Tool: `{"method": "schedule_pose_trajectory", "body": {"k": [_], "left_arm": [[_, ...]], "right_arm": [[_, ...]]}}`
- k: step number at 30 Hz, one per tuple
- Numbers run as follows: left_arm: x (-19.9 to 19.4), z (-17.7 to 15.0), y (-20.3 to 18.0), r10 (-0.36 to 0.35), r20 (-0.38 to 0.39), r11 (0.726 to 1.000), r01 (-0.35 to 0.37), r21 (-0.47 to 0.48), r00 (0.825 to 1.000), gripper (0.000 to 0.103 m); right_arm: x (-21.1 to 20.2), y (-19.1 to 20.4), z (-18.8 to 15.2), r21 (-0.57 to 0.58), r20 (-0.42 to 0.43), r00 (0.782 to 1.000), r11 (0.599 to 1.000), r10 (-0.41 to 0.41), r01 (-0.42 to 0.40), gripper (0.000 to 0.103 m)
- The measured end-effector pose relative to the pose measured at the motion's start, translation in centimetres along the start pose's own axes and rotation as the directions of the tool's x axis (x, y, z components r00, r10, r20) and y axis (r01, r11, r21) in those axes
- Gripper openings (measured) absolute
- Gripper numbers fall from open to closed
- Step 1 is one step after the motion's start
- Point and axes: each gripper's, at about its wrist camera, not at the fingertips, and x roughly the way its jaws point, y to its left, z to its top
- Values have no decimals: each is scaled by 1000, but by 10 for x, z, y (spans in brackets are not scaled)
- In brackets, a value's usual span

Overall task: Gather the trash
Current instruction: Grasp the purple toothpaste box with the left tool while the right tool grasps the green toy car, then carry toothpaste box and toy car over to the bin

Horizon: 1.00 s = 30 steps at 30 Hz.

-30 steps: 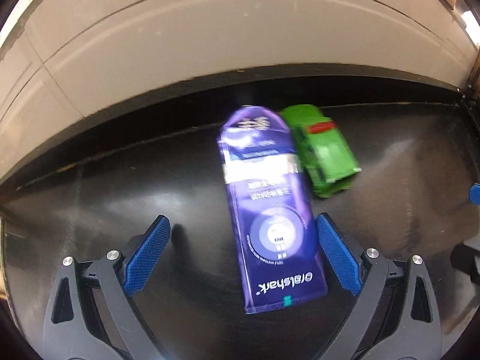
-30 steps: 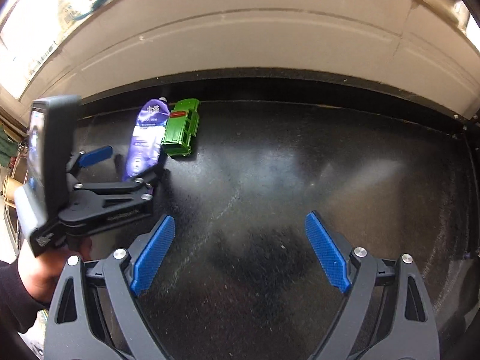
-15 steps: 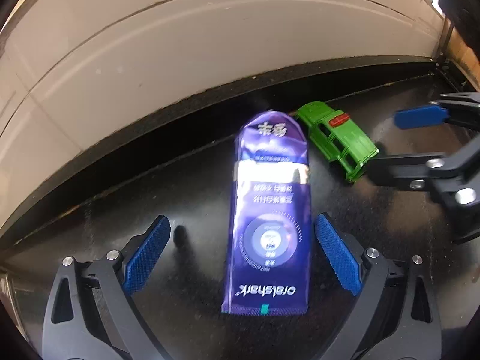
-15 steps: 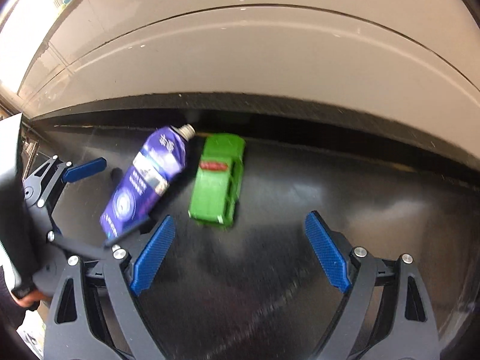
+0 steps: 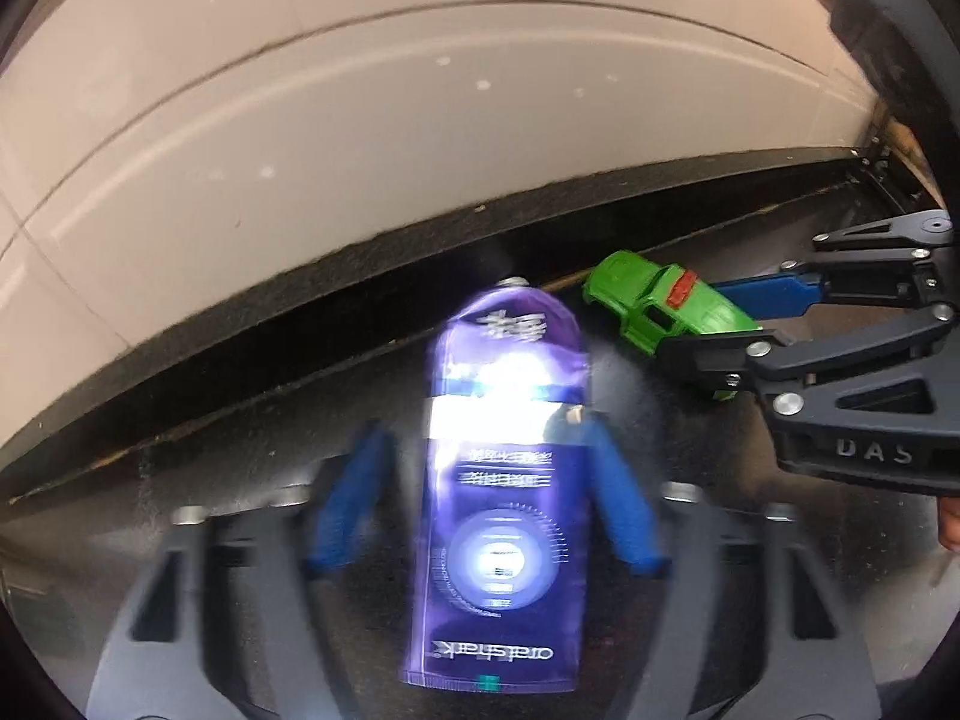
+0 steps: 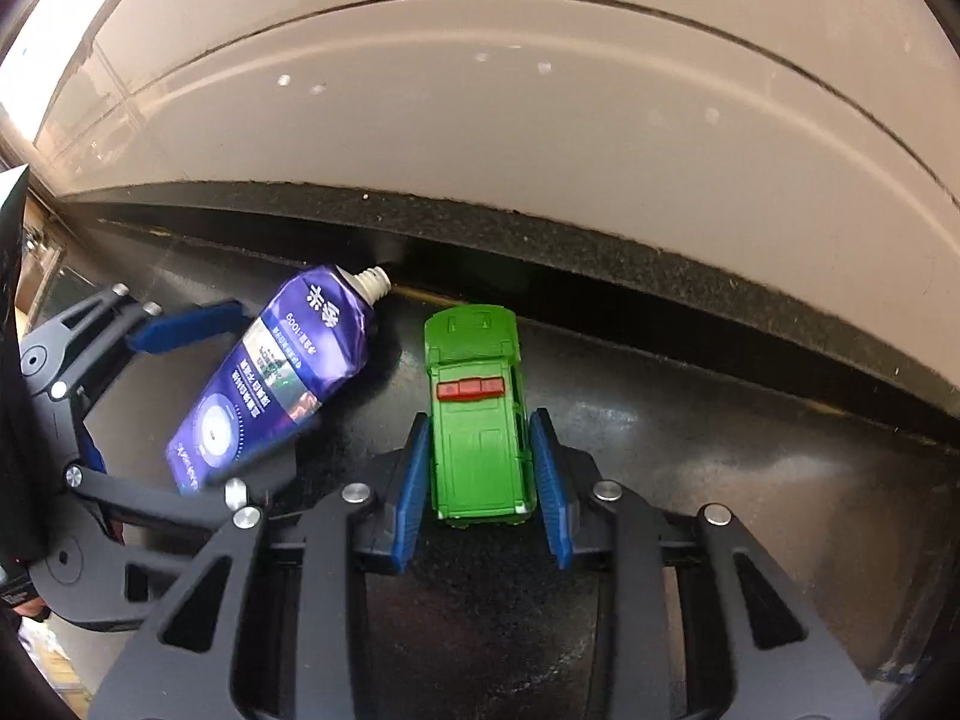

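A purple toothpaste tube [image 5: 498, 480] lies flat on the black surface, its cap end toward the back ledge. My left gripper [image 5: 486, 498] straddles it and its jaws are closing. The blurred blue pads [image 5: 621, 504] stand close on either side, with a narrow gap still showing on the left. A green toy car [image 6: 477, 438] sits just right of the tube [image 6: 282, 372]. My right gripper [image 6: 480, 480] is closing on the car, its pads [image 6: 414, 480] lying against both of the car's sides. Seen in the left wrist view, that gripper [image 5: 720, 324] reaches in from the right.
A raised dark ledge [image 6: 600, 252] runs along the back of the black surface [image 6: 750, 480], with a pale panel [image 6: 480, 120] above it. The two grippers work side by side, almost touching. Part of a hand [image 5: 951, 522] shows at the right edge.
Both pairs of jaws have narrowed from wide open. The right gripper has come in over the green car and now brackets it. The left stays over the tube, slightly rolled.
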Motion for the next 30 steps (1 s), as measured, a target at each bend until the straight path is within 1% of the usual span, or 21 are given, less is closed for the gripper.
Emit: {"method": "schedule_pose_trajectory", "body": {"k": [2, 6, 9, 10, 11, 15, 16, 18, 20, 22, 24, 27, 30], "left_arm": [[-1, 2, -7, 13, -15, 1000, -12, 7, 1000, 52], [-7, 2, -4, 12, -34, 999, -13, -45, 999, 51], [-23, -5, -3, 20, -32, 996, -23, -82, 999, 51], [-34, -11, -4, 26, -29, 995, -29, -98, 999, 51], [-41, -12, -5, 30, -26, 994, -32, -109, 999, 51], [-75, -34, -2, 53, -10, 987, -54, -151, 999, 51], [-88, -48, 4, 62, -2, 985, -61, -164, 998, 51], [-105, -61, 3, 70, 1, 981, -69, -179, 998, 51], [-125, -82, -3, 78, 2, 977, -76, -198, 997, 51], [-129, -90, -16, 87, 1, 975, -85, -206, 996, 51], [-135, -108, -25, 100, -3, 973, -99, -210, 995, 51], [-148, -124, -24, 119, -2, 968, -116, -222, 993, 51], [-176, -144, -23, 144, 5, 960, -138, -245, 990, 51]], "right_arm": [[-8, -7, -3, 9, 5, 1000, 1000, -6, 6, 33], [-31, -8, -11, 14, 23, 1000, 1000, -16, 16, 33], [-49, -1, -18, 18, 38, 999, 1000, -17, 16, 33], [-55, 1, -21, 21, 42, 999, 1000, -15, 14, 33], [-65, 4, -29, 24, 49, 999, 1000, -14, 13, 33], [-96, 19, -55, 11, 68, 998, 1000, -10, 9, 33], [-103, 25, -63, 7, 71, 997, 1000, -9, 8, 33], [-116, 35, -84, -2, 72, 997, 1000, -6, 6, 33], [-124, 50, -103, -13, 71, 997, 1000, -2, 3, 33], [-131, 61, -116, -21, 68, 998, 1000, 4, -2, 33], [-135, 73, -127, -26, 64, 998, 1000, 10, -8, 33], [-140, 86, -143, -36, 58, 998, 999, 20, -18, 33], [-143, 105, -155, -59, 57, 998, 998, 35, -32, 33]]}}
